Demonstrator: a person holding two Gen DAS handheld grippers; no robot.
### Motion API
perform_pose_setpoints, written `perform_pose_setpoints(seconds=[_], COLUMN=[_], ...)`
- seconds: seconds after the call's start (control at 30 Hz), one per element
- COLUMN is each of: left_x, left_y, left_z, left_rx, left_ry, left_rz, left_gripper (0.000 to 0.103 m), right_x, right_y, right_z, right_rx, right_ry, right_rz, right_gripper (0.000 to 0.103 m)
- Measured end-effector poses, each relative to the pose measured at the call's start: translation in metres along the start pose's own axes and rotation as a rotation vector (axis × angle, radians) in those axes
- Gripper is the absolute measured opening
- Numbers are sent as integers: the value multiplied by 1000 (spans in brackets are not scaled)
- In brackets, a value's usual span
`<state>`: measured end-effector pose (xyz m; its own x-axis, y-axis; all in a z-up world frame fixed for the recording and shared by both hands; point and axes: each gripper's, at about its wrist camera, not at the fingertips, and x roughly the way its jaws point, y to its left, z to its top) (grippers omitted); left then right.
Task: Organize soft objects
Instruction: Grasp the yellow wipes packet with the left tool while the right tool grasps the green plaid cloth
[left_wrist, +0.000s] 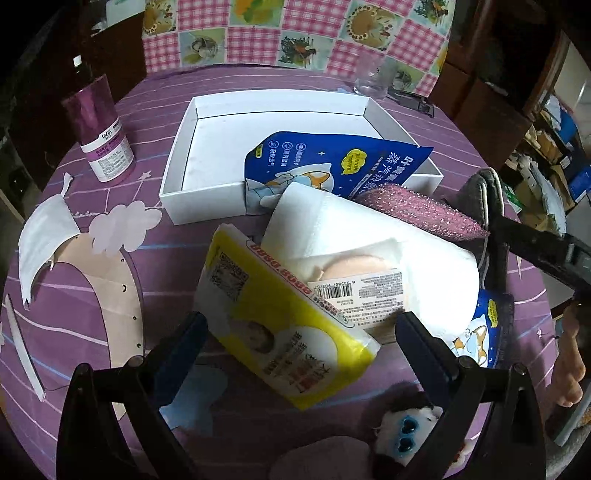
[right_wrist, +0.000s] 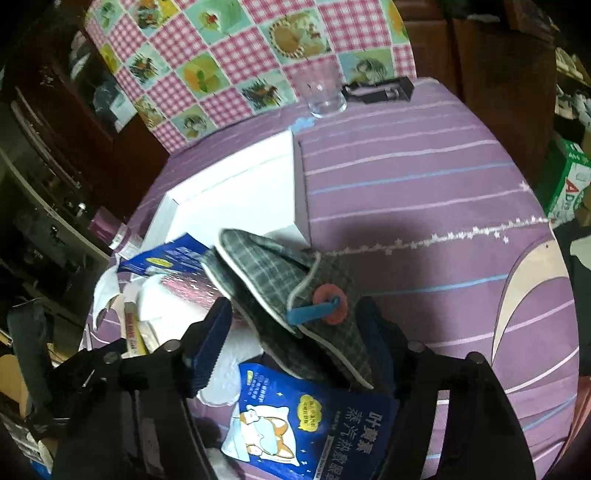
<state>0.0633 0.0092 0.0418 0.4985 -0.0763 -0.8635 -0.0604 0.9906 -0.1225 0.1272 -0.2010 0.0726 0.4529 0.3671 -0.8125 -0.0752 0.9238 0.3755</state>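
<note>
Two hand-held grippers are seen angled down over a pile of soft items on the purple striped cloth (right_wrist: 424, 177): the left gripper (left_wrist: 299, 328) is spread wide, unclenched, with the yellow tissue pack (left_wrist: 273, 314) between its fingers but not pressed. The right gripper (right_wrist: 295, 328) is positioned around the grey plaid pouch (right_wrist: 295, 295); actual contact cannot be told. Behind the pile, a white box (left_wrist: 192, 122) is located, with a blue sachet (left_wrist: 332, 166) leaning over its front wall.

My table wears a purple striped cloth (right_wrist: 406, 177). Behind it stands a chair draped in pink gingham patchwork (left_wrist: 295, 33). Dark wooden cabinets (right_wrist: 55, 122) flank the dim room, and cluttered shelves (left_wrist: 550, 147) sit at the right.
</note>
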Motion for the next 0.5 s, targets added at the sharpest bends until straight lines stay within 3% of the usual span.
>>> perform_pose_setpoints(seconds=[0.07,0.17,0.3,0.5], left_x=[1,-1,-2,3], left_y=[1,1,-5,-7], left_z=[0,-2,-5,-14], left_rx=[-1,2,31,63], left_ry=[8,15,20,42], left_rz=[-14,-35,-27,29], left_gripper=[103,103,103,100], right_x=[6,12,7,2], right_y=[-5,-10,-10,-13], right_z=[0,-1,-1,1], right_rx=[17,46,44,64], right_ry=[29,58,45,23], right_rz=[-3,5,0,2], right_gripper=[48,34,24,19])
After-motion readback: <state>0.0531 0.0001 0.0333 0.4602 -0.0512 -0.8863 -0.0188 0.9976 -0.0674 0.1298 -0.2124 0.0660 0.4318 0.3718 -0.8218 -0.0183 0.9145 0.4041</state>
